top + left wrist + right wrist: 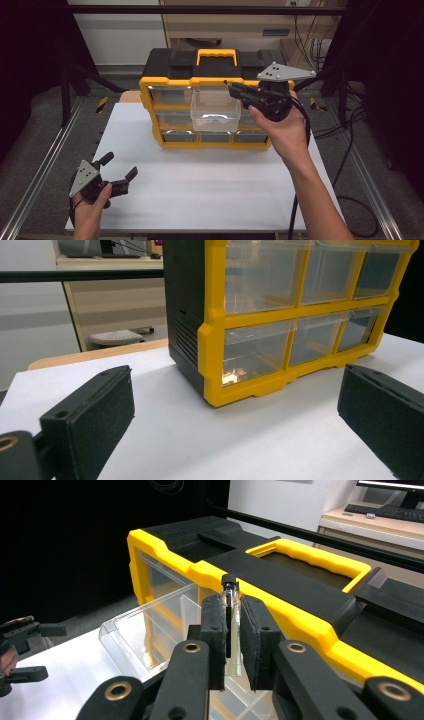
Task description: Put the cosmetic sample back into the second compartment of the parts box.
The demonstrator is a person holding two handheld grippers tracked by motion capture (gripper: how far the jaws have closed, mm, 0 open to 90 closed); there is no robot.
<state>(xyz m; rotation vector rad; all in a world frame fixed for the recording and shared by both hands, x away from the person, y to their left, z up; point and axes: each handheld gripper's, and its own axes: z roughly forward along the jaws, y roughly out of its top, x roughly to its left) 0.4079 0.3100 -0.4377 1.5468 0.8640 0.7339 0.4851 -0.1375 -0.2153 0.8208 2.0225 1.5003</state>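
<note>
This looks like a lab or workshop. A metal frame [47,165] rings the white tabletop [200,195], cables [345,125] trail beside it, and a keyboard [387,511] sits on a desk behind.

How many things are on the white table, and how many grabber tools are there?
Yellow and black drawer box: 1
Clear drawer pulled out of it: 1
Small clear vial with a black cap, held in the right gripper: 1
Grippers, counting the left gripper: 2
Total: 5
</note>
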